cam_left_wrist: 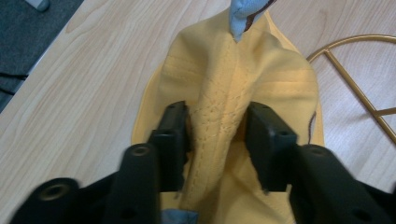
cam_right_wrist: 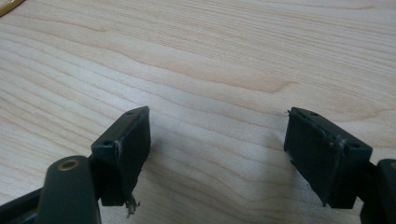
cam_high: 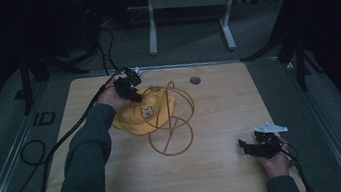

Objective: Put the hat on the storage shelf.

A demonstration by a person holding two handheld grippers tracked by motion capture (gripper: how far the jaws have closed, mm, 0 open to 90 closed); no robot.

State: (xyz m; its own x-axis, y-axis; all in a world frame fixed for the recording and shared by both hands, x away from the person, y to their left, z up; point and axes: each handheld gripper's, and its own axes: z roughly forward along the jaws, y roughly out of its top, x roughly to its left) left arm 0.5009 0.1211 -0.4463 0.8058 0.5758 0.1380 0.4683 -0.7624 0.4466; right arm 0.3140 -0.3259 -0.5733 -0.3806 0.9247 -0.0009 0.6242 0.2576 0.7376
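Observation:
A yellow cap (cam_high: 143, 114) with a small bear patch lies on the wooden table (cam_high: 221, 114), against a gold wire stand (cam_high: 172, 126). My left gripper (cam_high: 133, 93) reaches onto the cap's far left side. In the left gripper view its black jaws (cam_left_wrist: 217, 116) pinch a raised ridge of the yellow cap (cam_left_wrist: 219, 79), both pads against the fabric. A pale blue part (cam_left_wrist: 243, 14) of the cap shows beyond the ridge, and the wire stand (cam_left_wrist: 355, 79) lies at the right. My right gripper (cam_high: 249, 146) rests near the table's front right with its jaws (cam_right_wrist: 217, 126) wide apart over bare wood.
A round grommet hole (cam_high: 195, 80) sits near the table's far edge. Black cables (cam_high: 30, 151) trail off the table's left side onto the floor. A white metal frame (cam_high: 185, 3) stands on the floor behind the table.

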